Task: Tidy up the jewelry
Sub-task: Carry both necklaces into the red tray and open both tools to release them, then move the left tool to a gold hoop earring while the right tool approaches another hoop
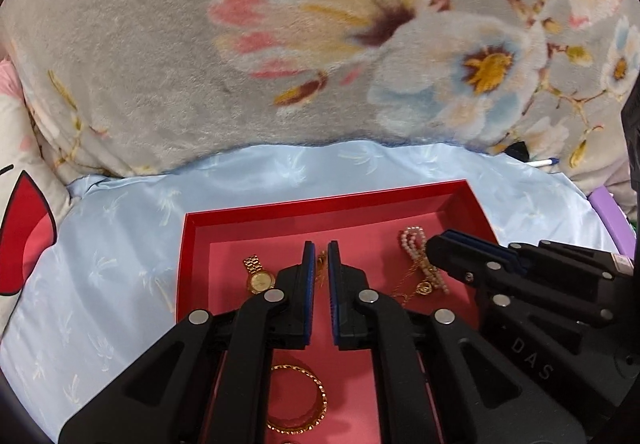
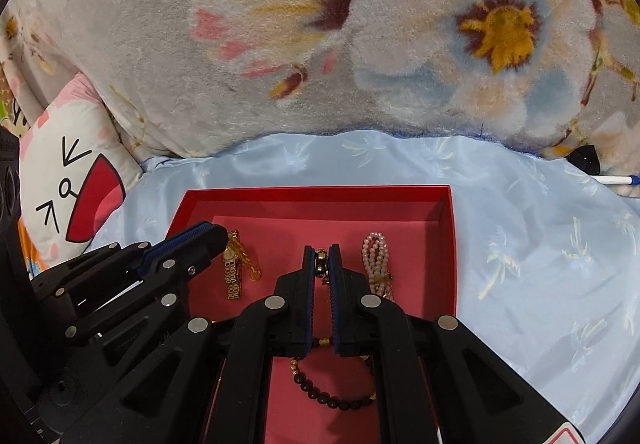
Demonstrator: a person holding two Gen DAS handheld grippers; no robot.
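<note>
A red box (image 1: 320, 206) lies on the blue sheet and holds jewelry: a gold watch (image 1: 258, 276), a gold bangle (image 1: 298, 400), a pearl bracelet (image 1: 420, 252) and a thin gold chain with a pendant (image 1: 422, 286). My left gripper (image 1: 321, 256) is nearly shut above the box floor, with a gold piece seen in the gap. My right gripper (image 2: 321, 262) is shut on a dark bead bracelet (image 2: 332, 396), which hangs below the fingers over the box (image 2: 320, 196). The right wrist view also shows the watch (image 2: 234, 272) and the pearls (image 2: 376, 264).
A plush floral blanket (image 1: 280, 44) rises behind the box. A cartoon pillow (image 2: 68, 180) lies to the left. A pen (image 2: 616, 180) and a small black object (image 2: 586, 156) lie at the far right on the blue sheet (image 2: 540, 244).
</note>
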